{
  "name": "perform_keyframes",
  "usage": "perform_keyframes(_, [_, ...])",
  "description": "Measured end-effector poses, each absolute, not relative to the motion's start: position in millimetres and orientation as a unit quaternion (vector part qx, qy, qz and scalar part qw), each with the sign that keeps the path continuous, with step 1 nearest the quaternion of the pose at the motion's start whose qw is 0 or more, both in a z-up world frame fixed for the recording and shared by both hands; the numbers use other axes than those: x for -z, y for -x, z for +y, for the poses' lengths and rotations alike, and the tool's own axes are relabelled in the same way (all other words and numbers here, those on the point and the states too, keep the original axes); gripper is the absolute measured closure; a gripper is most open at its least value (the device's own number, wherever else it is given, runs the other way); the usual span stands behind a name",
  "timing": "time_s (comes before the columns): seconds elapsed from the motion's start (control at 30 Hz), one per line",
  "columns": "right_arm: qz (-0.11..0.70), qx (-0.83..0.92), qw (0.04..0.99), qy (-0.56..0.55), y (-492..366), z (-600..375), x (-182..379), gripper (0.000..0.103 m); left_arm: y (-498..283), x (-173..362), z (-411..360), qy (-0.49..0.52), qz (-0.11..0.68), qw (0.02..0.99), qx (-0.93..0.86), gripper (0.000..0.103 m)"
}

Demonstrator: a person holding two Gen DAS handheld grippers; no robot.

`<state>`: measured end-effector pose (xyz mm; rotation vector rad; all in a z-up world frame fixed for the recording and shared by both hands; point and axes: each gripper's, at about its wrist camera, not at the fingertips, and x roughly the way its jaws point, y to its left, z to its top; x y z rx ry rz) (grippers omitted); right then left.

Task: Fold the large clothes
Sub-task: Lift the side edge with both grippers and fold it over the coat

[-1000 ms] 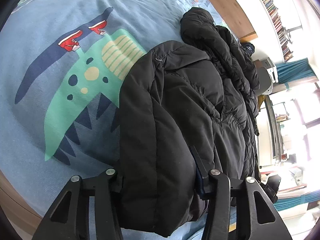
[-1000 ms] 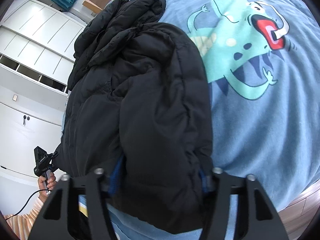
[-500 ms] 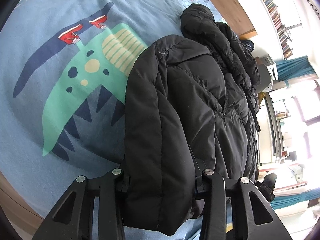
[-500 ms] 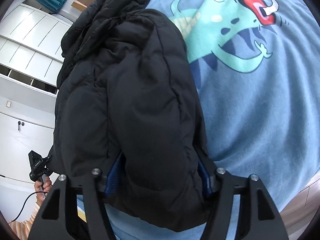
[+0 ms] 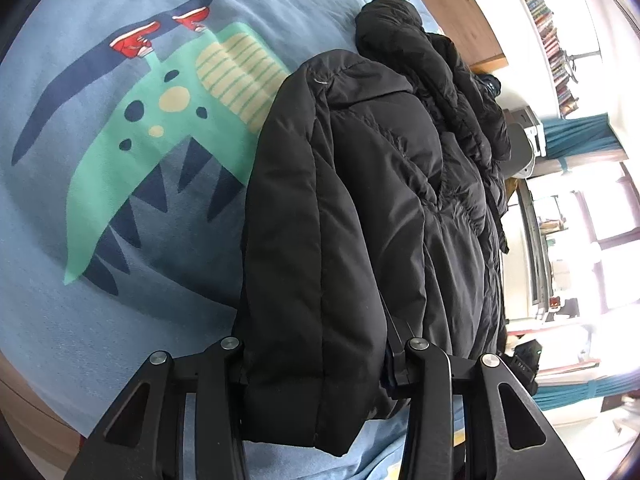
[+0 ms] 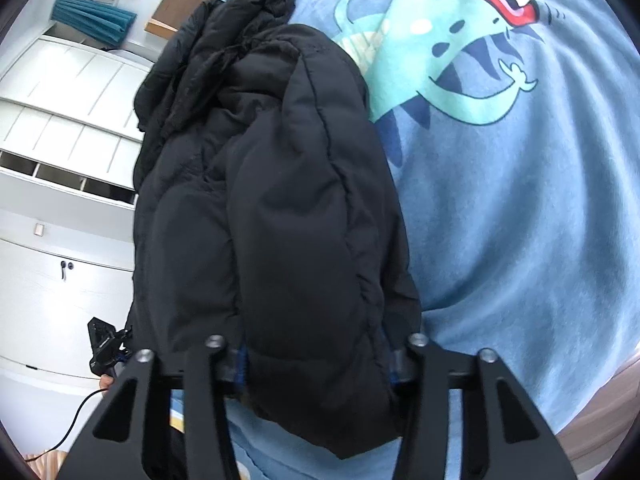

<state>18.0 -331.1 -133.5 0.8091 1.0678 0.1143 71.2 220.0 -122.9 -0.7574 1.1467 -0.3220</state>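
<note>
- Jacket [image 5: 360,208], black and puffy, lies on the bed [image 5: 120,300] over a dinosaur-print sheet.
- Long axis runs away from both grippers toward the headboard [image 5: 448,4]; near end sits between the fingers.
- Left gripper [image 5: 320,364] clamps one padded near fold.
- Right gripper [image 6: 316,356] is closing on the other near fold, fabric bulging between its fingers.
- Both hands look equally near; the far end is well apart, so the fold likely goes forward.

The jacket [image 5: 360,200] lies on the bedspread [image 5: 120,300], near its edge.
</note>
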Motion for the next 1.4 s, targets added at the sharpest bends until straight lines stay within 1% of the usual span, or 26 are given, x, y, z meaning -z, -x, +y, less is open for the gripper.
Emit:
perform_keyframes(0.03, [0.493, -0.056, 0.785, -0.372, -18.2, -329.3, 131.5, 0.069, -71.0, 122.3, 218.8, 0.346, 0.527, 0.762, 0.149, 0.063])
perform_keyframes(0.07, [0.492, -0.058, 0.787, -0.367, -19.0, -326.9, 129.5, 0.072, -70.8, 121.4, 216.9, 0.340, 0.526, 0.765, 0.151, 0.066])
perform_keyframes(0.1, [0.493, -0.058, 0.789, -0.361, -20.8, -323.9, 127.9, 0.073, -71.3, 120.3, 214.3, 0.334, 0.525, 0.767, 0.155, 0.075])
perform_keyframes(0.2, [0.495, -0.059, 0.795, -0.346, -24.5, -316.3, 123.6, 0.079, -71.7, 113.9, 206.0, 0.317, 0.519, 0.776, 0.166, 0.087])
perform_keyframes(0.3, [0.491, -0.060, 0.801, -0.337, -24.9, -311.6, 118.9, 0.082, -71.4, 105.8, 200.6, 0.308, 0.509, 0.784, 0.177, 0.090])
perform_keyframes(0.43, [0.477, -0.067, 0.811, -0.332, -24.4, -307.9, 106.8, 0.086, -71.0, 96.4, 199.1, 0.311, 0.495, 0.790, 0.185, 0.091])
perform_keyframes(0.67, [0.459, -0.073, 0.828, -0.314, -27.9, -301.3, 84.0, 0.088, -72.1, 73.2, 197.6, 0.309, 0.468, 0.804, 0.198, 0.092])
perform_keyframes(1.1, [0.384, -0.071, 0.865, -0.314, -37.8, -301.6, 33.4, 0.090, -88.7, 19.2, 198.6, 0.323, 0.402, 0.827, 0.225, 0.093])
perform_keyframes(1.4, [0.342, -0.072, 0.877, -0.331, -52.7, -313.0, 1.3, 0.090, -107.4, -7.1, 201.3, 0.332, 0.373, 0.833, 0.237, 0.094])
